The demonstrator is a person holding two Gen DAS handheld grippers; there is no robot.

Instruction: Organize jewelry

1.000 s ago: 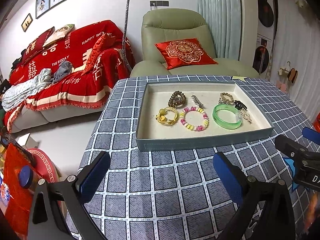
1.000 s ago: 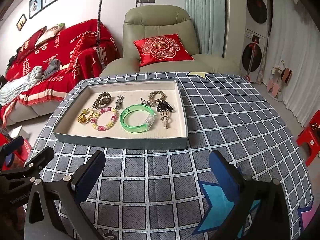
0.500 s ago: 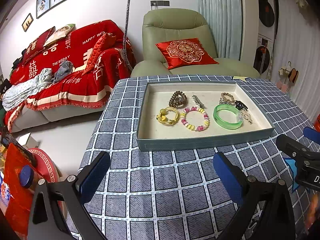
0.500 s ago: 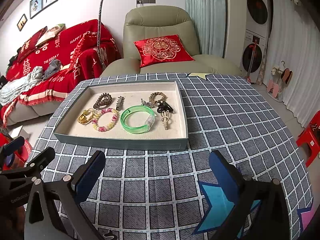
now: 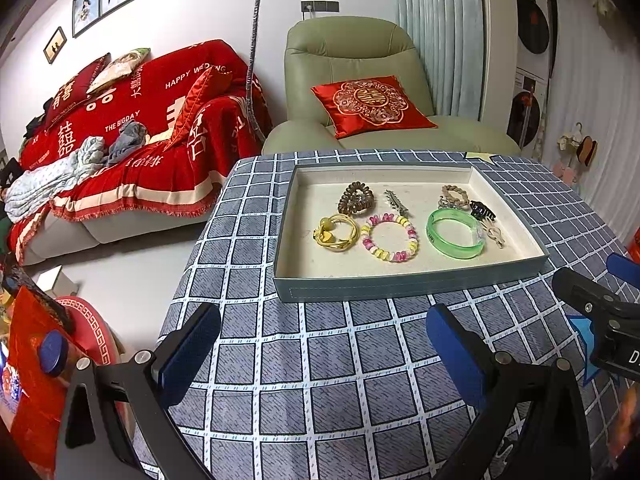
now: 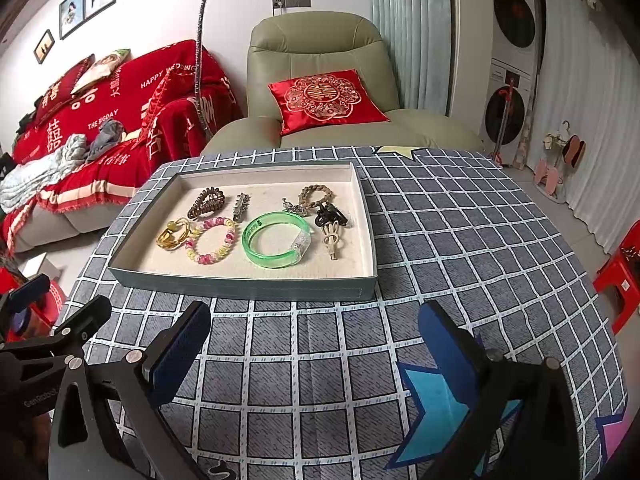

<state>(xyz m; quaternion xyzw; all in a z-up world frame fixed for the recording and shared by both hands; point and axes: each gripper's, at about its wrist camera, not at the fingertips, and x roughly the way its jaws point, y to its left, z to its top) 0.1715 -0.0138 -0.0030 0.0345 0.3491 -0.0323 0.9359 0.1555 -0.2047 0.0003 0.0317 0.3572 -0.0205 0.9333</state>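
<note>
Jewelry tray (image 5: 408,285) (bracelets inside) on checked tablecloth (image 5: 320,360)

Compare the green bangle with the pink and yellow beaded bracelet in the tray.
The green bangle is one solid translucent band; the beaded bracelet is a string of separate pink and yellow beads. The bangle's wall is broad and stands tall; the bracelet is thinner and lower. Both lie flat, side by side, in the tray's front row.
</note>
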